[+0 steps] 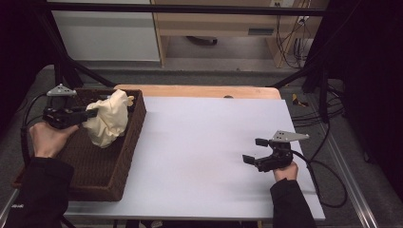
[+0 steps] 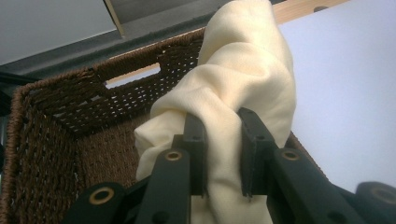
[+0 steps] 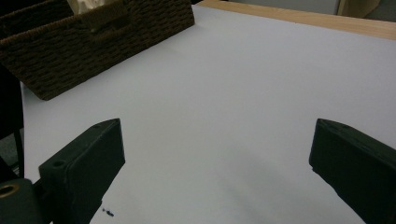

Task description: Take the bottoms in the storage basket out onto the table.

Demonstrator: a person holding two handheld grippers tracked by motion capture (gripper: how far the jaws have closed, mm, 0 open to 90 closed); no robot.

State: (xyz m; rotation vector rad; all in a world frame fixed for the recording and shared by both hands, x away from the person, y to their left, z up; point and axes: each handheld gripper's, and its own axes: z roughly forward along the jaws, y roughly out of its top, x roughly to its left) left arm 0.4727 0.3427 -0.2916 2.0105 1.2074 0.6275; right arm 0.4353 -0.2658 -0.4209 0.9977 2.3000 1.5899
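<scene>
White sheet (image 1: 199,142) over wooden table (image 1: 199,91)

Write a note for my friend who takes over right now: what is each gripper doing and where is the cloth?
Left gripper: shut on the cream cloth, holding it bunched up over the brown wicker basket at the table's left side.
Right gripper: open, holding nothing, above the bare white table sheet at the right.
Done: the cloth is gripped and lifted, with its lower part apparently inside the basket.
Left: probably bring the cloth out onto the white sheet, where the right gripper could help, though the direction cannot be told.
</scene>
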